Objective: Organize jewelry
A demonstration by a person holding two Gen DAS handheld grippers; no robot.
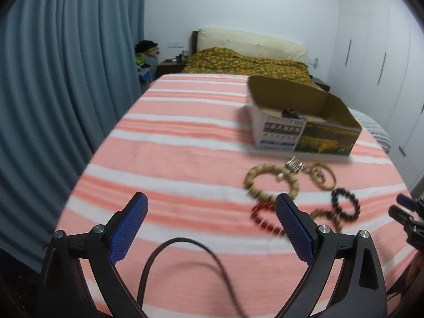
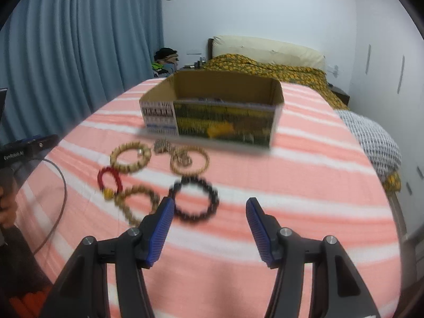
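Note:
Several bead bracelets lie on the pink striped cloth in front of an open cardboard box [image 2: 212, 116]: a black one [image 2: 194, 198], a red one [image 2: 108, 179], a tan one [image 2: 129, 156], a thin tan one [image 2: 189, 160], a brown one [image 2: 137, 202] and a silver piece [image 2: 161, 144]. My right gripper [image 2: 210, 208] is open and empty, just short of the black bracelet. My left gripper [image 1: 212, 204] is open and empty, left of the bracelets; the tan bracelet [image 1: 270, 182], red bracelet [image 1: 265, 217], black bracelet [image 1: 345, 204] and box [image 1: 304, 124] show there. A small dark item lies in the box.
The cloth-covered table [image 1: 172, 137] has blue curtains [image 1: 66, 79] at its left. A bed [image 1: 246, 61] and white wardrobes [image 1: 376, 66] stand behind. A black cable [image 1: 185, 251] loops near my left gripper. A checked cloth [image 2: 371, 137] lies at the right edge.

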